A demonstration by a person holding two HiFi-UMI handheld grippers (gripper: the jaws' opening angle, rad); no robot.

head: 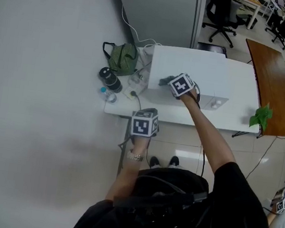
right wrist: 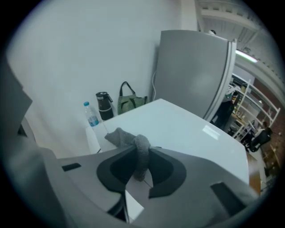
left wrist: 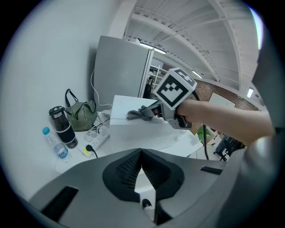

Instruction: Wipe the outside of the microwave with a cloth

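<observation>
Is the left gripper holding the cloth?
No, the left gripper is shut on nothing; the right gripper pinches the cloth on the microwave.

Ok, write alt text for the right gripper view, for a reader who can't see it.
The right gripper is shut on a grey cloth that rests on the white top of the microwave. Beyond its edge stand a water bottle, a black flask and a green bag, with a tall grey cabinet behind.
</observation>
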